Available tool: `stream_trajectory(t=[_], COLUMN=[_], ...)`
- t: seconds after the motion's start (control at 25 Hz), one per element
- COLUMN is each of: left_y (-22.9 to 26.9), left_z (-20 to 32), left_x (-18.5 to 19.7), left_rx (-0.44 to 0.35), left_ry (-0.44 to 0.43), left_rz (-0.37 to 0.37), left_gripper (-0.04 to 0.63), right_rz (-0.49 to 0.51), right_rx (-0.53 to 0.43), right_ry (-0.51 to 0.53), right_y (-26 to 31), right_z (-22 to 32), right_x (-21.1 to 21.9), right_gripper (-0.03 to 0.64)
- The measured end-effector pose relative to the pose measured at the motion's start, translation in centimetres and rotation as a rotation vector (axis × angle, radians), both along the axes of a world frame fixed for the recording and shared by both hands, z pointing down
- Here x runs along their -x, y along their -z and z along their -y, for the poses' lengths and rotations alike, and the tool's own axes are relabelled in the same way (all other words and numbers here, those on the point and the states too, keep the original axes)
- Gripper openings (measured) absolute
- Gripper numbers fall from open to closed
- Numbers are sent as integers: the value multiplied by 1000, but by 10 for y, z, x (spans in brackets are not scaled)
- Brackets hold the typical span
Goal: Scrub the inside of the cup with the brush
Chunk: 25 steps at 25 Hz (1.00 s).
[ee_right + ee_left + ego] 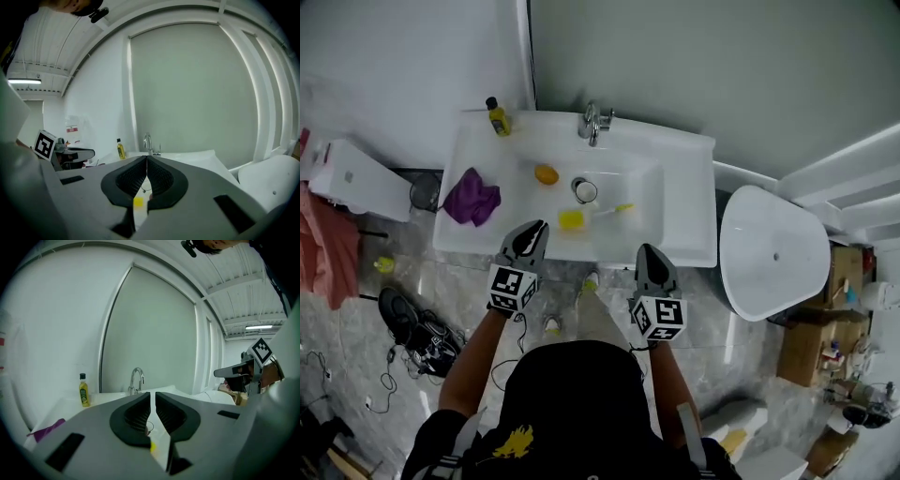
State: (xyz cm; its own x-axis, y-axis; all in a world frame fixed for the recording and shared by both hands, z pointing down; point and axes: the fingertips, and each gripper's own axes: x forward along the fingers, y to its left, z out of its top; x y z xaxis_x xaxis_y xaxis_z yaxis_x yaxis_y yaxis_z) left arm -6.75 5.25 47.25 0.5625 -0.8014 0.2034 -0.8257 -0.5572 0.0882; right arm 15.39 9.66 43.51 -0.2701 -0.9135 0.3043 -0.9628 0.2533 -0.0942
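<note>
Caller: Sink in shot from overhead, a white rectangular ceramic basin (684, 155) against a pale wall, and the person stands at its front edge with a tool in each hand.

Analyst: Check the left gripper (153, 395) through its own camera: black ribbed pads with a thin slit of light between them and nothing in the slit. Parted a touch, empty.

Caller: And the right gripper (146, 158)?

Analyst: Pressed together, tips meeting, nothing held. Both tools point across the basin towards the curved chrome tap (594, 122).

Caller: Where's the target?

Analyst: Small round white-rimmed cup (585, 190) stands upright on the basin floor, mouth up, straight out from the tap. Just in front of it lies the brush with the yellow head and pale handle (574, 219), handle running off to the right. Whether brush and cup touch, I can't tell from up here.

Caller: Neither tool on either one?

Analyst: Correct, both are apart from them. The left one's tips sit over the front rim near the brush head, and the right one's hang further right over the front ledge.

Caller: Other bits?

Analyst: Rounded orange object (546, 173) left of the cup, a crumpled purple cloth (472, 199) on the left ledge, a small yellow bottle with a black cap (498, 118) at the back-left corner, and a white oval lidded fixture (773, 248) beside the basin on the right.
</note>
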Motion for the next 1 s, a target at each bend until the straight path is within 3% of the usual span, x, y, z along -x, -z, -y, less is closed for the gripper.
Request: stream_trajectory(t=[0.32,0.64,0.8,1.0], left_y=[-35,-98,-149,-211], left_z=[94,161,176,183], left_x=[-39,-35,-40,-63], left_rx=[86,147,225,315], left_ry=[12,-53,-158,-352], left_rz=[47,32,61,104], left_gripper=[89,127,195,319], right_rz=[55,106,224,262], right_rx=[142,342,496,709], right_ry=[95,31,-52,-145], right_y=[-52,-139,-191,-259], right_z=[116,166,180,184], right_x=[-11,7,15,12], right_gripper=[28,32,76,97])
